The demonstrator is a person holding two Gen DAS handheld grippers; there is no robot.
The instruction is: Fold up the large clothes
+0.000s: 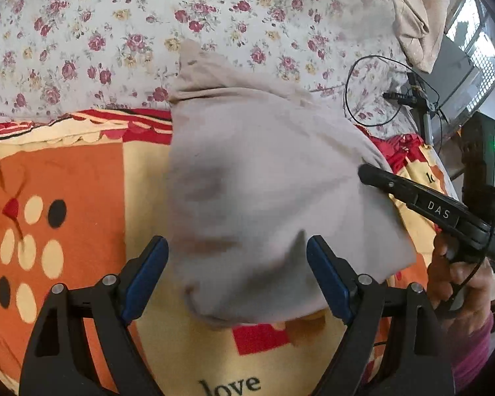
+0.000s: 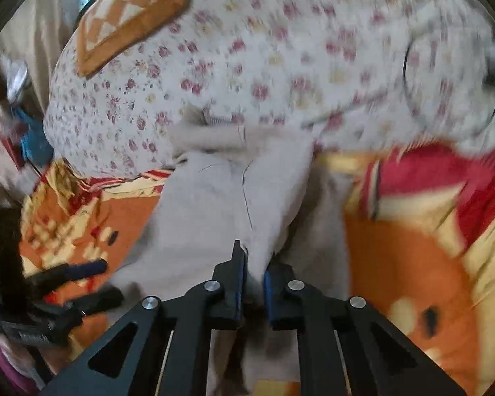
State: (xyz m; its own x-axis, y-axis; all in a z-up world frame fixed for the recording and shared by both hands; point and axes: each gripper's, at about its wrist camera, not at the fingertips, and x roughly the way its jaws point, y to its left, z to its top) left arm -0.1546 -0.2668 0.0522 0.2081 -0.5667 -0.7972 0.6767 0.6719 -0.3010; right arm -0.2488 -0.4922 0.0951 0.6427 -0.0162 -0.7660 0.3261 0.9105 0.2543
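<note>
A pale grey garment (image 1: 247, 165) lies bunched on an orange, yellow and red blanket (image 1: 66, 181). My left gripper (image 1: 236, 244) is open just over its near end, one blue pad at the cloth's left edge and the other above its right part, neither pressing. From the right, my right gripper (image 1: 366, 171) reaches the garment's right edge, held by a hand (image 1: 458, 280). In the right wrist view the right gripper (image 2: 254, 264) is shut, a fold of the grey garment (image 2: 208, 204) pinched between its pads. The left gripper (image 2: 95, 282) shows open at the left.
A floral sheet (image 1: 148, 33) covers the bed beyond the blanket (image 2: 412, 264). A black cable (image 1: 373, 92) loops on it at the right, beside a small stand. A beige cloth (image 1: 412, 16) hangs at the top right. An orange checkered cushion (image 2: 132, 10) lies at the far left.
</note>
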